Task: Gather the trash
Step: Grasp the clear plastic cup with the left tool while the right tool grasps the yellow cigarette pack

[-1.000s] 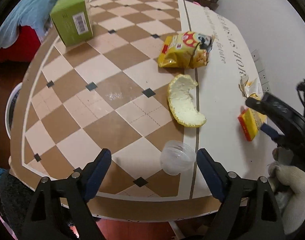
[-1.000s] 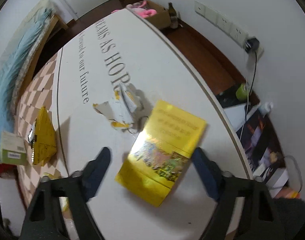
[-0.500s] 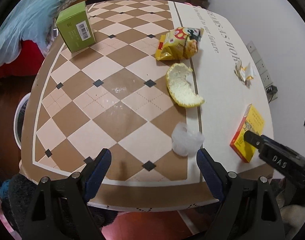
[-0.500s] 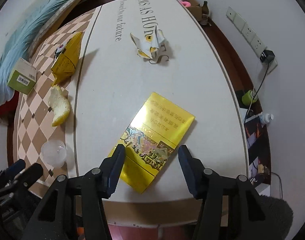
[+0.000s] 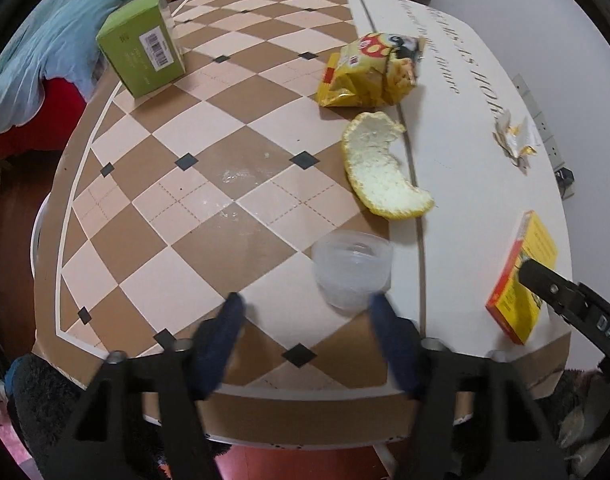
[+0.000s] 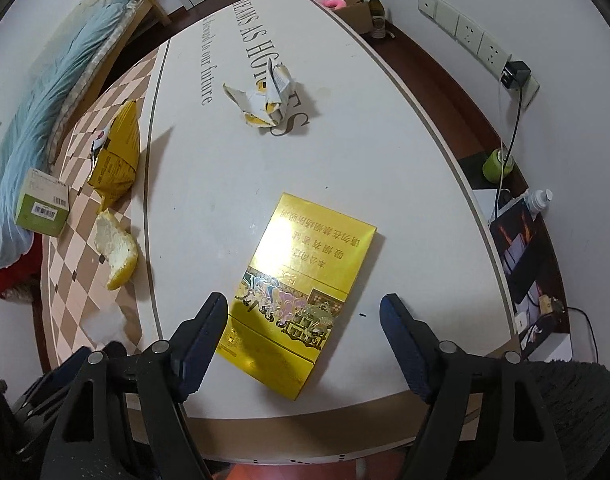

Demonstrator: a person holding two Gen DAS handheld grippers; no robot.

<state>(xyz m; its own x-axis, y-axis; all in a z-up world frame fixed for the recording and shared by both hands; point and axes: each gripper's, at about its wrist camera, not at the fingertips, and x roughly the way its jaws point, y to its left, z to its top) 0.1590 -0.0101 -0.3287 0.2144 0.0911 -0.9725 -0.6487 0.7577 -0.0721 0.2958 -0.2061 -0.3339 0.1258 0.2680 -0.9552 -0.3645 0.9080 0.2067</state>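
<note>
The round table (image 5: 193, 184) is checked tan and cream with small black diamonds on its left, plain white with grey lettering on its right. A glossy gold flat box (image 6: 305, 284) bears red script; far left stands a lime-green carton (image 5: 143, 46).

Table (image 5: 209, 168) carries green box (image 5: 143, 46), snack bag (image 5: 369, 72), orange peel (image 5: 379, 166), plastic cup (image 5: 351, 268), yellow box (image 6: 305, 292), torn wrapper (image 6: 265, 98).

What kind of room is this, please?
Probably a bedroom or a small living room in a home: a bed with blue bedding stands beside the printed table, and wall sockets and floor clutter run along the wall.
</note>
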